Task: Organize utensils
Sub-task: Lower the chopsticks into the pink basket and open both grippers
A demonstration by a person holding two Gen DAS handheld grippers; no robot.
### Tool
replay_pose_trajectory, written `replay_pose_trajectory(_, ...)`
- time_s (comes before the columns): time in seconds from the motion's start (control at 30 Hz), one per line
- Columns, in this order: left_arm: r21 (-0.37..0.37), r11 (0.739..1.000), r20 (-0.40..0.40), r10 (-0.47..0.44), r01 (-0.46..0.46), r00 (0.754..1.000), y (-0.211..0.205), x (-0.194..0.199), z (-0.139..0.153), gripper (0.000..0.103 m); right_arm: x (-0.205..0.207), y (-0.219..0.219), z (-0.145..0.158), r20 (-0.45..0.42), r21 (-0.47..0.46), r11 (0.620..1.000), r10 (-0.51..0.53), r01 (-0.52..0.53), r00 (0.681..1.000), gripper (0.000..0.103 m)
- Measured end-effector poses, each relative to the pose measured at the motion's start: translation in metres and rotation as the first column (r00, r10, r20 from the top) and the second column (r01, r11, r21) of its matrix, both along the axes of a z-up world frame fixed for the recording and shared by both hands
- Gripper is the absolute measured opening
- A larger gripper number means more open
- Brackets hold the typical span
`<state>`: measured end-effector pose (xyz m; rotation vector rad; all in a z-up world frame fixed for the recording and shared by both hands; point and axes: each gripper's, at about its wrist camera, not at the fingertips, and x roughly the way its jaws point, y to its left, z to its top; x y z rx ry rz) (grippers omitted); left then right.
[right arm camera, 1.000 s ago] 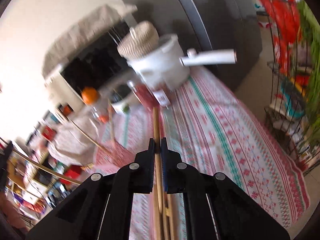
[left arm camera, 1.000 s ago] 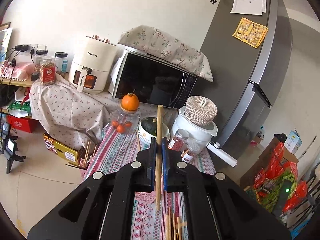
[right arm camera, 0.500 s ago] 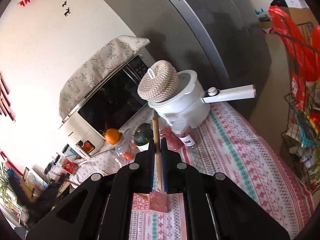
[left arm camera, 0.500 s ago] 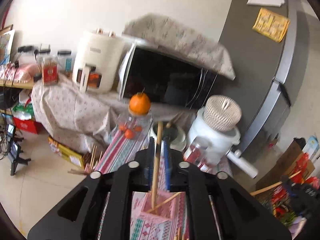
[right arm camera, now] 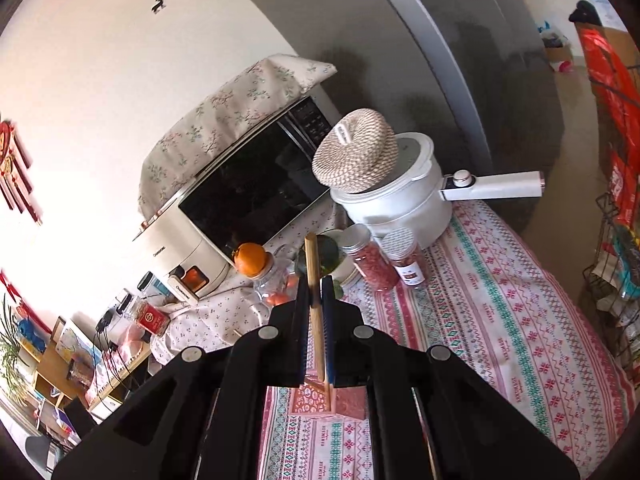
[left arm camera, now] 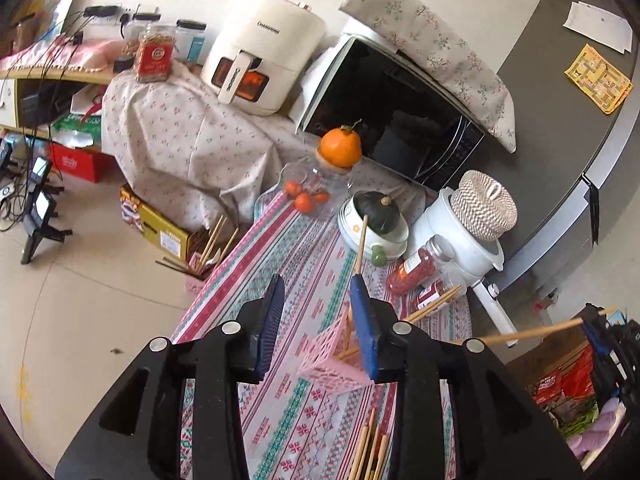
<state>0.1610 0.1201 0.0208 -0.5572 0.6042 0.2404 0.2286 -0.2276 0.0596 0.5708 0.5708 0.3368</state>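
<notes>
A pink slotted basket (left arm camera: 332, 356) stands on the patterned tablecloth (left arm camera: 304, 264), just below my left gripper (left arm camera: 316, 284). Its jaws are opening, and no pad presses on anything. One wooden chopstick (left arm camera: 360, 244) stands in the basket and leans beside the right finger; two more (left arm camera: 432, 304) poke out of it to the right. Several loose chopsticks (left arm camera: 372, 448) lie on the cloth at the bottom edge. My right gripper (right arm camera: 316, 280) is shut on a single chopstick (right arm camera: 312, 272), held above the basket (right arm camera: 332, 400). It also appears at the left wrist view's far right (left arm camera: 596, 332).
A white pot with a woven lid (left arm camera: 480, 208), two jars of red contents (left arm camera: 416, 268) and a bowl holding a green squash (left arm camera: 374, 216) crowd the table's far end. An orange tops a clear jar (left arm camera: 340, 148). A microwave (left arm camera: 392, 128) and fridge (left arm camera: 560, 120) stand behind.
My left gripper has dropped toward the basket and opened, letting its chopstick stand inside. My right gripper has risen from the table with its chopstick held.
</notes>
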Motion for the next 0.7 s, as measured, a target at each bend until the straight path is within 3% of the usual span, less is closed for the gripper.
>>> replay_pose_trajectory(0.2,-0.029,0.999,-0.004,-0.017,0.017,1.000,0.004,0.003,-0.004,0.034,0.020,0.038,-0.012,-0.024,-0.033,0.999,0.010,-0.011,1.000,0.006)
replay_pose_trajectory(0.4,0.000,0.999,-0.019,-0.043,0.043,0.999,-0.003,0.008,-0.007,0.034,0.044,0.069,-0.056,-0.121,-0.046,0.998,0.041,-0.047,0.992,0.010)
replay_pose_trajectory(0.53,0.058,0.995,-0.021,-0.085,0.086,0.996,-0.019,0.005,-0.007,0.035,0.030,0.067,-0.064,-0.105,-0.143,0.989,0.033,-0.048,0.994,0.011)
replay_pose_trajectory(0.7,0.153,0.980,-0.029,-0.128,0.131,0.991,-0.048,-0.001,-0.007,0.043,0.004,0.062,-0.072,-0.074,-0.312,0.949,0.021,-0.043,0.997,0.012)
